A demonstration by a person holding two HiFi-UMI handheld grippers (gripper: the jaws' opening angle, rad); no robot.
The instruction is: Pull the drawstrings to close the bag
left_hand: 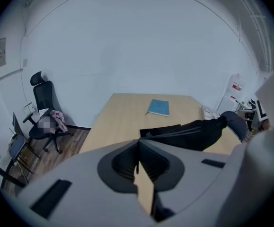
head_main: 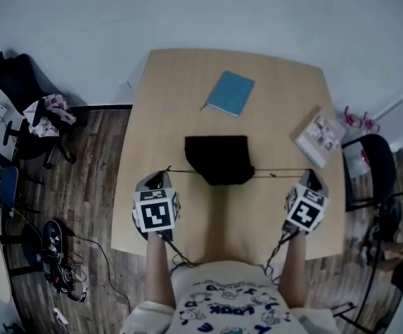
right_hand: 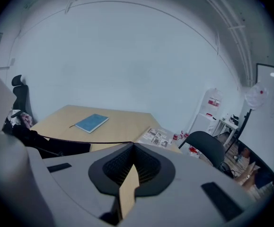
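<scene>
The left gripper [left_hand: 138,144] has its jaws clenched together, and the left drawstring [head_main: 184,171] leads off from their tips. The right gripper [right_hand: 131,146] is likewise clamped shut on the right drawstring [right_hand: 80,142], a thin dark cord that leaves its tips and runs left to the bag.

In the head view the left gripper [head_main: 161,177] and the right gripper [head_main: 310,179] sit well apart over the near part of the table [head_main: 166,103]. The two cords, with the right drawstring [head_main: 278,170] on its side, form one nearly straight, taut line running left to right.

The black drawstring bag [head_main: 218,157] lies flat at the middle of the table, between the grippers. Its mouth faces the near side, where the cloth is bunched and narrower; its closed end points to the far side. It is a little wider from left to right than from near to far. The bag also shows in the left gripper view [left_hand: 193,134] and the right gripper view [right_hand: 56,148].

Nothing lies between the bag and either gripper. A blue notebook [head_main: 230,93] lies on the far part of the table and a magazine [head_main: 319,138] at the right edge, both apart from the bag. A black office chair [head_main: 24,89] with clothes on its seat stands left of the table, and a dark chair [head_main: 375,162] stands to the right.
</scene>
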